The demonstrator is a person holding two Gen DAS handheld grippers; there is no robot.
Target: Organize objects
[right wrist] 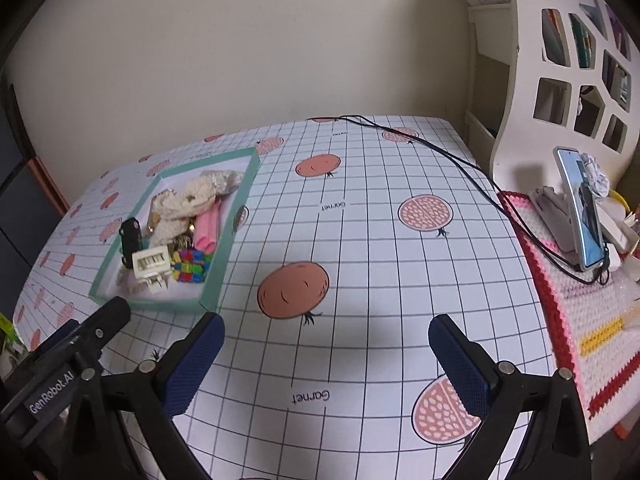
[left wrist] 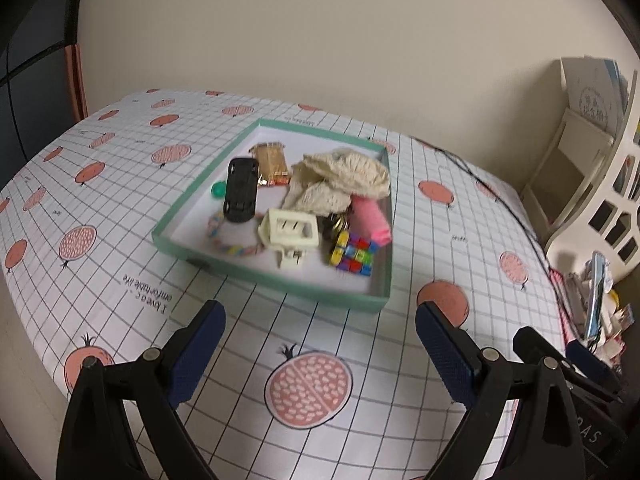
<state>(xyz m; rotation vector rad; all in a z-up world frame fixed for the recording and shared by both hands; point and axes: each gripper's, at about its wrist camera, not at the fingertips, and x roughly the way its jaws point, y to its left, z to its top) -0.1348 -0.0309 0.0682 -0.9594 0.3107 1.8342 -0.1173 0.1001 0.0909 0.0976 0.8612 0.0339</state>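
Note:
A shallow teal-rimmed box point(left wrist: 276, 286) point(right wrist: 230, 216) sits on the pomegranate-print tablecloth. Inside lie a black toy car point(left wrist: 240, 190) point(right wrist: 130, 242), a cream power adapter point(left wrist: 290, 232) point(right wrist: 151, 262), a multicoloured cube puzzle point(left wrist: 354, 254) point(right wrist: 192, 266), a pink roll point(left wrist: 372, 216) point(right wrist: 210, 226), a cream crocheted cloth point(left wrist: 344, 176) point(right wrist: 192, 196), a snack packet point(left wrist: 272, 162), a pastel rope ring point(left wrist: 224, 240) and a green ball point(left wrist: 218, 190). My left gripper point(left wrist: 320, 322) hovers open just before the box's near rim. My right gripper point(right wrist: 326, 334) is open over bare cloth, right of the box.
A black cable point(right wrist: 440, 156) runs across the far right of the table. A phone on a stand point(right wrist: 580, 212) rests on a crocheted mat point(right wrist: 560, 300) at the right. A white shelf unit point(right wrist: 560, 80) rises behind it. The wall backs the table.

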